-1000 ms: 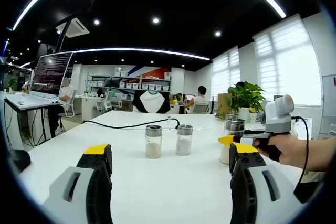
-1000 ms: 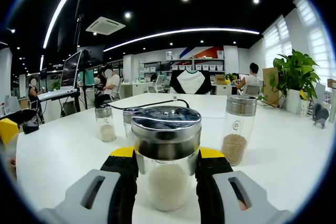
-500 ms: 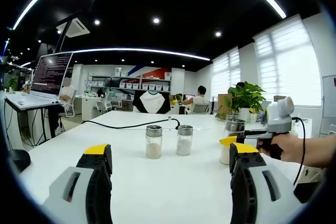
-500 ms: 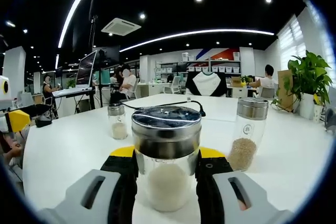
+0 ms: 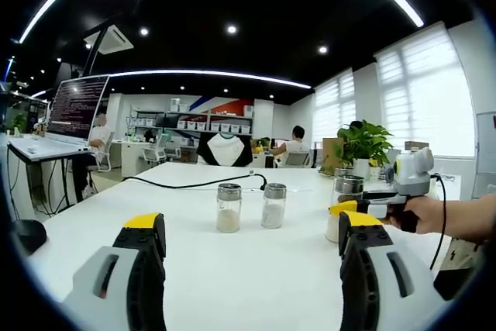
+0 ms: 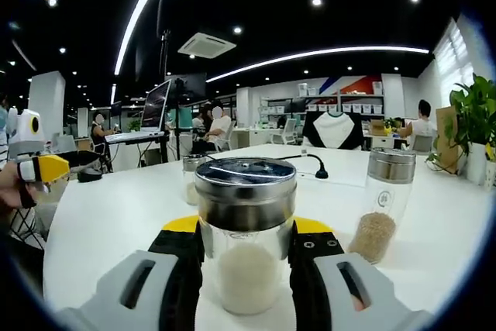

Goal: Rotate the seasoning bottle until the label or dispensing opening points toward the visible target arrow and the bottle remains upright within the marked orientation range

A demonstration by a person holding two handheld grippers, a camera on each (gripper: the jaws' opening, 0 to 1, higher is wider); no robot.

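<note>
1. So, the right gripper [image 6: 246,269] has its fingers clamped on the seasoning bottle [image 6: 246,230], one on each side of the glass body just under the metal lid. The bottle stands upright on the white worktop [image 6: 116,222] with pale powder in the bottom.

2. In the left gripper view you can see the same grab from the side: the bottle sits at the right end of the worktop, held by the right gripper with a person's hand [image 5: 434,218] behind it.

3. The left gripper [image 5: 252,269] hangs over the worktop with its fingers well apart and nothing between them.

4. Other stuff around: two small shakers [image 5: 228,208] side by side mid-worktop in the left gripper view, plus a jar with brownish grains [image 6: 381,205] just right of the held bottle in the right gripper view. A black cable [image 5: 186,184] runs across the far side.

5. I can't spot any target arrow or a label on the bottle from these angles, so judging when to stop turning looks tricky.

6. What could go wrong, my guess: glass is slick, so the bottle might slip in the fingers instead of turning, or tip if the wrist rolls off vertical. The grain jar is near enough that a wide swing could knock it.
</note>
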